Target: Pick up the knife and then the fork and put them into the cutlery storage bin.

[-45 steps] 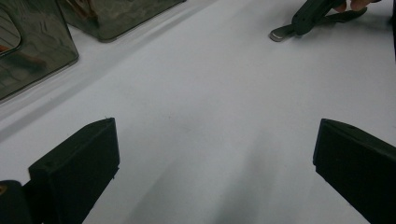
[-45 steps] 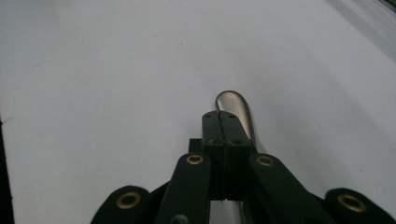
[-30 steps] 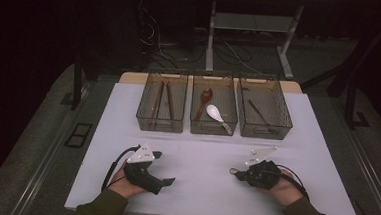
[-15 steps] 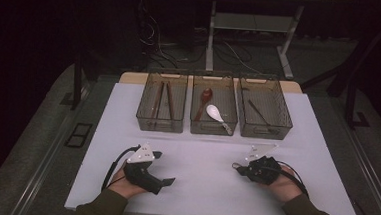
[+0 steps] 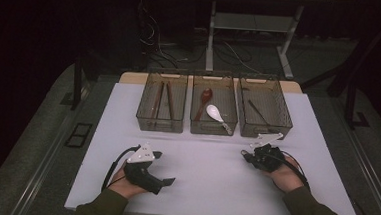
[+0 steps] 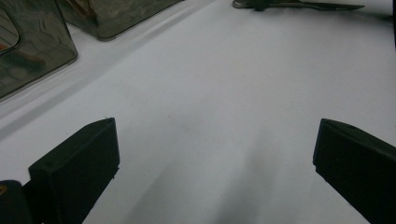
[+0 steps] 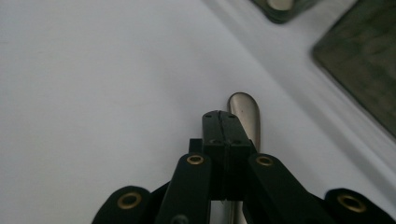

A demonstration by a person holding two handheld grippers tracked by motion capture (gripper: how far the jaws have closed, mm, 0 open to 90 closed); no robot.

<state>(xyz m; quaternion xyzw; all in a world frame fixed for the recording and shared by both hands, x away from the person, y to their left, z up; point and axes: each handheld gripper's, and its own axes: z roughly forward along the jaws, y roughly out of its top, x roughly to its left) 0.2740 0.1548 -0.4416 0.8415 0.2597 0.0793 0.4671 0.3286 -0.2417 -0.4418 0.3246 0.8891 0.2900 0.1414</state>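
A metal table knife [image 7: 243, 109] lies low over the white table [image 5: 209, 184], its rounded handle end poking out past my right gripper [image 7: 223, 122], whose jaws are shut on the handle. In the left gripper view the same knife [image 6: 322, 6] runs along the top edge, serrated blade to the right. In the high view my right gripper [image 5: 246, 154] sits at the table's right, just in front of the bins. My left gripper [image 5: 164, 167] rests at the front left, jaws wide open over bare table [image 6: 215, 140].
Three smoked clear bins stand in a row at the back: the left bin [image 5: 160, 124] holds wooden chopsticks, the middle bin [image 5: 212, 130] a red-brown spoon and a white spoon, the right bin [image 5: 264, 130] a dark utensil.
My right gripper has moved away from the person, toward the bins. The left gripper has stayed put.
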